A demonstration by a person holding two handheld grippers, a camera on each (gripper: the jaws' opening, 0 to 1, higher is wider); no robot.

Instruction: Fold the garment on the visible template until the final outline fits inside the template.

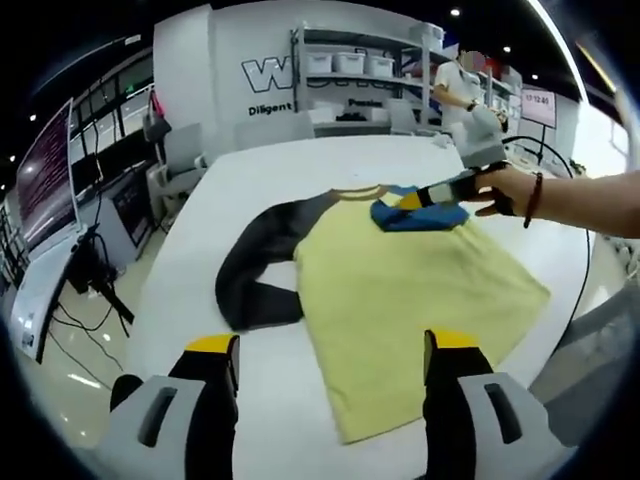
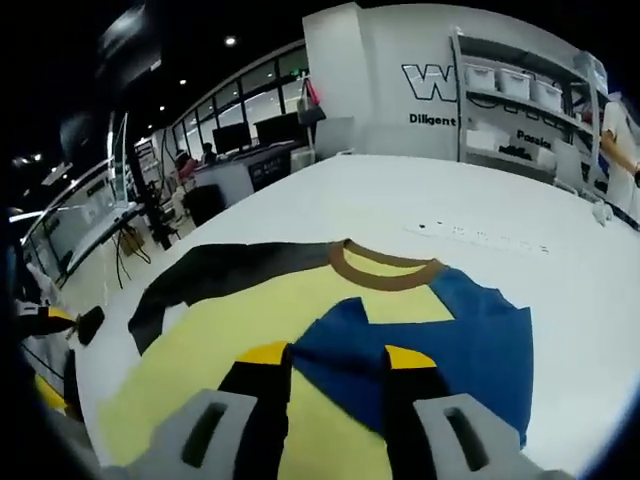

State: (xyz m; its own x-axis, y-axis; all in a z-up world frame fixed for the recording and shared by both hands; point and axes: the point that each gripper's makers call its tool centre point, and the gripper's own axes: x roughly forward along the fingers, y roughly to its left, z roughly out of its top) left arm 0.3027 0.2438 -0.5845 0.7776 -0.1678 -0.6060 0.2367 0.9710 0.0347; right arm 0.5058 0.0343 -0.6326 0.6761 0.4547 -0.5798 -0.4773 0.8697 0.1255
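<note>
Both tongs are out over the white bench (image 1: 300, 170): my left tongs (image 1: 330, 350) hover spread apart with nothing between the yellow-tipped jaws, above the near edge of the garment (image 1: 400, 290), while my right tongs (image 2: 325, 362) sit low on the cloth with the blue sleeve (image 2: 460, 330) lying between and under the jaws; they look closed on its edge, though I cannot tell for certain that the cloth is gripped. From the left gripper view I see my right tongs (image 1: 440, 195) reaching in from the right, my hand (image 1: 510, 188) behind them, a dark bead bracelet (image 1: 533, 198) on the wrist, and the blue sleeve bunched at the jaw tips, folded inward onto the yellow body. That garment is a T-shirt, yellow across the chest, with a brown collar (image 2: 385, 272), one blue sleeve and one dark grey sleeve (image 1: 255, 270). It lies flat on the bench, collar pointing away from me, the dark sleeve spread out flat to the left on the white surface. I cannot make out any template outline on the bench. Behind the bench stand a white shelving rack (image 1: 365, 70) with bins, a wall with large lettering (image 2: 430, 85), and a person in white (image 1: 458, 92) near the rack. Desks with monitors (image 2: 245, 135) sit off to the left
</note>
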